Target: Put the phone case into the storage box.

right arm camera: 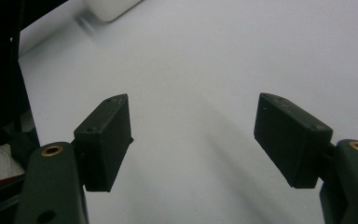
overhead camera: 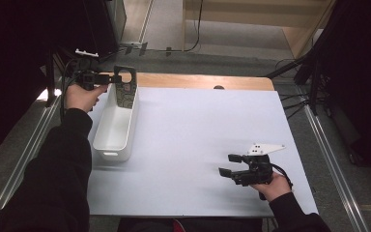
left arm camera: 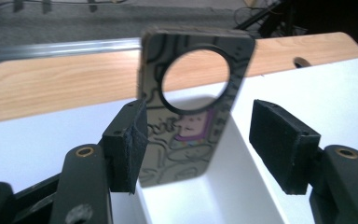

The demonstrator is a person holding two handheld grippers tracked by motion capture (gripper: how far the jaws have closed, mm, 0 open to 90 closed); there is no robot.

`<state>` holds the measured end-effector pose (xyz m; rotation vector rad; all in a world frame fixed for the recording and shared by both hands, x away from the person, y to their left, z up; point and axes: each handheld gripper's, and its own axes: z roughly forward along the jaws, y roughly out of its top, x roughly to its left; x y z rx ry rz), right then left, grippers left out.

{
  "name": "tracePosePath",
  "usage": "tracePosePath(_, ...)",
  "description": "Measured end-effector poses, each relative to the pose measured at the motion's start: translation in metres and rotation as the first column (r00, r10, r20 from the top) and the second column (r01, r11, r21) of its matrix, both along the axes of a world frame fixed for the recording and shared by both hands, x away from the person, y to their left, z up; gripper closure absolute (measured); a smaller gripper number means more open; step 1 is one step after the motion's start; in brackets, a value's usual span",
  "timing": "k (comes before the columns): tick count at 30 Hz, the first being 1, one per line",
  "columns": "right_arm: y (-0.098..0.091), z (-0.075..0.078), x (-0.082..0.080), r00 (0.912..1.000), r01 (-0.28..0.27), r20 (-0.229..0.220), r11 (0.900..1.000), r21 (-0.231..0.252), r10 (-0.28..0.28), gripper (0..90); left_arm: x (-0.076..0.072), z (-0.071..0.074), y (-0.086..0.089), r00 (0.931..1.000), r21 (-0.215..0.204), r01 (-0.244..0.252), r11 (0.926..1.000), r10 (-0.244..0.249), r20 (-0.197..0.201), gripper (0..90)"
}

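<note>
Right gripper (overhead camera: 233,164): held low over the white table (overhead camera: 198,145) near the person's edge, jaws apart, nothing between them.
Left gripper (overhead camera: 113,77): arm stretched far-left, jaws parted.
Patterned phone case (overhead camera: 125,87): upright in the white bin (overhead camera: 113,126), standing between the left pads, far pad clear.

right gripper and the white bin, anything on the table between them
Nothing: in the high view the white table is bare between the right gripper and the white bin, which holds a patterned phone case upright at its far end.
</note>
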<state>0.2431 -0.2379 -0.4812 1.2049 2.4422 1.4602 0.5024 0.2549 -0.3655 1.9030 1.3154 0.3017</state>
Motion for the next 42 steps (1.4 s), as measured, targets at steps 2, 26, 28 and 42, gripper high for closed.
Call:
tracePosePath(2,0.000,0.001,0.001,1.0000,-0.001,0.001,1.0000,0.002,0.001,26.5,-0.005,0.001,0.000,1.0000,-0.004,0.007,1.0000,-0.007,0.006,36.8)
tracePosePath(26,0.002,0.005,0.002,0.9999,-0.009,0.009,1.0000,-0.002,0.009,26.3,-0.050,0.016,-0.007,0.9880,-0.093,0.154,0.9836,-0.152,0.026,33.1)
tracePosePath(28,0.002,0.005,0.002,0.9999,-0.010,0.009,0.9999,-0.003,0.010,26.3,-0.053,0.017,-0.009,0.9853,-0.086,0.171,0.9816,-0.169,0.027,33.1)
tracePosePath(42,0.001,0.004,0.003,0.9999,-0.012,0.008,0.9999,0.000,0.012,26.3,-0.076,0.016,-0.017,0.9709,-0.081,0.238,0.9679,-0.235,0.045,33.0)
